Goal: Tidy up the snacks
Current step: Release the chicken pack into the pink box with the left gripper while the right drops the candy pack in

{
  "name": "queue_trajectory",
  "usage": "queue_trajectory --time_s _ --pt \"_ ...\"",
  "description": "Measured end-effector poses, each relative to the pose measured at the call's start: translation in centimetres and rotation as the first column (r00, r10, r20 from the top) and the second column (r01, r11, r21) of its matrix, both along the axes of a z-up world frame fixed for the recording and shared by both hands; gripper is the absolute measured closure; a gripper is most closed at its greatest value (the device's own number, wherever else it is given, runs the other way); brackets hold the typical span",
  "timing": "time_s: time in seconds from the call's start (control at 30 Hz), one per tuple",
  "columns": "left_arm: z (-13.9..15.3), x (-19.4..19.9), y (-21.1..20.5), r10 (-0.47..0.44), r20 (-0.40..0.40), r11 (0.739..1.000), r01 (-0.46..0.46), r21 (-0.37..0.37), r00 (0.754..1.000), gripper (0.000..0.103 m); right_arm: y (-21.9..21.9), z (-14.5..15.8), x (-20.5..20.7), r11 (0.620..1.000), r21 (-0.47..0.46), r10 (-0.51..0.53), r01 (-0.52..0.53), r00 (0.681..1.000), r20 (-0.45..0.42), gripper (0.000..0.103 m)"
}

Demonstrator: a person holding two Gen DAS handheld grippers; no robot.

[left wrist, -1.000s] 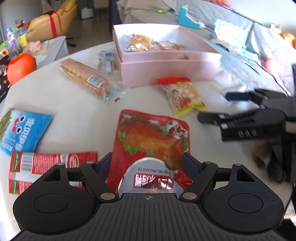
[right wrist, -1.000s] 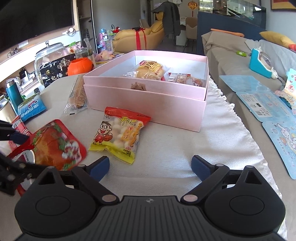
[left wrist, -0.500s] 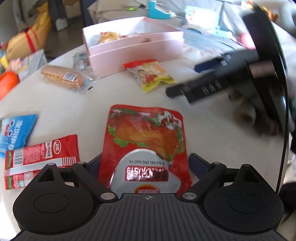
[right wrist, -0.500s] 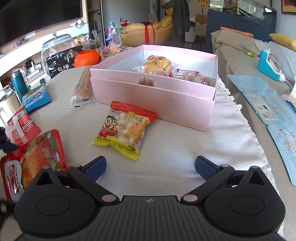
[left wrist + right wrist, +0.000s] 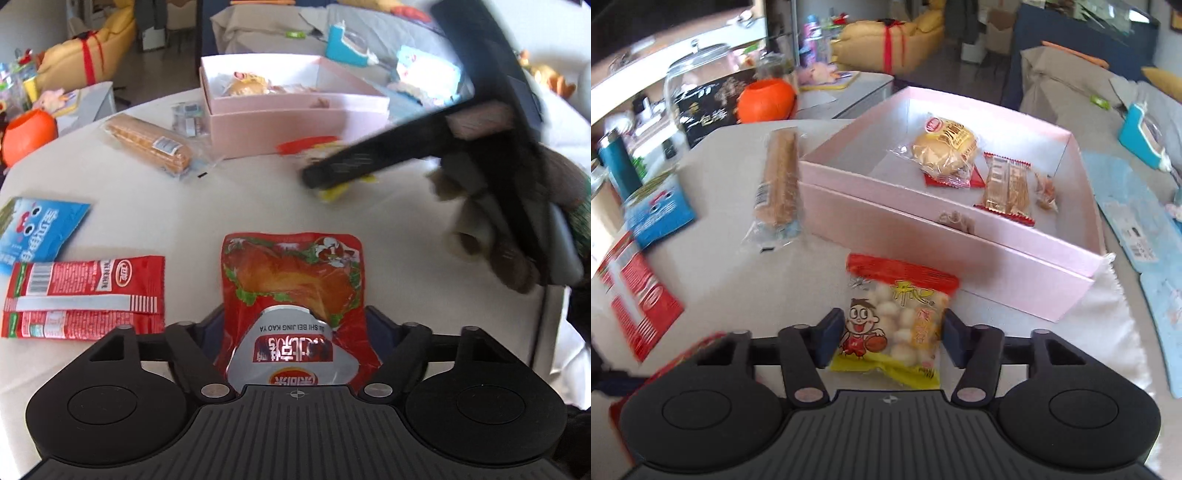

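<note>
A red roast-duck pouch [image 5: 291, 288] lies on the white table, its near end between the open fingers of my left gripper [image 5: 295, 325]. A yellow-and-red bag of white puffs [image 5: 897, 325] lies in front of the pink box [image 5: 960, 254]; my right gripper [image 5: 888, 339] is open with a finger on each side of the bag. The right gripper [image 5: 369, 162] also shows blurred in the left wrist view, over that bag. The box holds a wrapped bun [image 5: 945, 147] and a wafer pack [image 5: 1006, 188].
A long biscuit pack [image 5: 147, 142], a blue snack bag [image 5: 37, 229] and a red sausage pack [image 5: 85, 295] lie on the table's left. An orange pumpkin-shaped pot [image 5: 764, 99] and jars stand beyond. A white cloth [image 5: 1108, 332] lies right of the box.
My right gripper has moved forward and down over the puff bag, so its fingers now straddle it. My left gripper stays over the red pouch's near end.
</note>
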State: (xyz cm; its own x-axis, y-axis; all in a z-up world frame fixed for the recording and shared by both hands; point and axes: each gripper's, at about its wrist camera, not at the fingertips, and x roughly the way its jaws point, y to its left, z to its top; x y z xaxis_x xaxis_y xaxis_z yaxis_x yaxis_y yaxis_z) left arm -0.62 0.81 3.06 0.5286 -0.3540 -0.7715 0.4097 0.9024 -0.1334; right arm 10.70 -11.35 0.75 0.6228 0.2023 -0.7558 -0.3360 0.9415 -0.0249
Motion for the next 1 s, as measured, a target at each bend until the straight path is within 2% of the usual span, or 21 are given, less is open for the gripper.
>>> queue_trajectory --time_s 0.27,0.53,0.63,0.7,0.8,0.87,0.9,0.93,1.0 --pt "0.9 -0.5 -0.6 -0.031 0.022 0.998 0.032 -0.045 0.999 0.032 -6.0 2.6 -5.8 0.999 0.011 -0.049 0.048 0.997 0.065 0.053" --pt "3.1 -0.6 -1.6 -0.047 0.08 0.998 0.05 -0.039 0.996 0.032 -8.8 3.7 -8.1 0.993 0.025 -0.115 0.113 0.986 0.119 0.053" --pt "4.6 0.2 -1.6 -0.042 0.104 0.997 0.048 -0.061 0.994 0.032 -9.3 4.1 -8.5 0.992 0.036 -0.123 0.119 0.984 0.131 0.053" --pt "6.6 1.3 -1.5 -0.03 0.146 0.995 0.043 -0.086 0.989 0.032 -9.6 4.5 -8.7 0.991 0.051 -0.127 0.121 0.982 0.142 0.053" --pt "11.2 4.0 -1.4 0.015 0.269 0.99 0.023 -0.14 0.963 0.031 -10.0 5.6 -9.2 0.99 0.069 -0.136 0.126 0.976 0.172 0.053" --pt "14.0 7.0 -1.2 0.07 0.329 0.972 0.011 -0.237 0.942 0.025 -10.0 6.3 -9.3 0.989 0.073 -0.141 0.129 0.97 0.197 0.053" --pt "14.9 8.9 -1.1 0.088 0.329 0.955 0.015 -0.296 0.94 0.017 -10.0 6.7 -9.2 0.988 0.076 -0.145 0.132 0.967 0.209 0.053" --pt "15.3 11.2 -1.0 0.094 0.31 0.937 0.021 -0.348 0.946 0.015 -10.0 6.9 -9.0 0.988 0.079 -0.148 0.133 0.965 0.217 0.053" --pt "15.3 15.4 -0.8 0.112 0.262 0.904 0.011 -0.428 0.959 0.016 -10.0 7.3 -8.4 0.986 0.09 -0.156 0.139 0.963 0.221 0.053"
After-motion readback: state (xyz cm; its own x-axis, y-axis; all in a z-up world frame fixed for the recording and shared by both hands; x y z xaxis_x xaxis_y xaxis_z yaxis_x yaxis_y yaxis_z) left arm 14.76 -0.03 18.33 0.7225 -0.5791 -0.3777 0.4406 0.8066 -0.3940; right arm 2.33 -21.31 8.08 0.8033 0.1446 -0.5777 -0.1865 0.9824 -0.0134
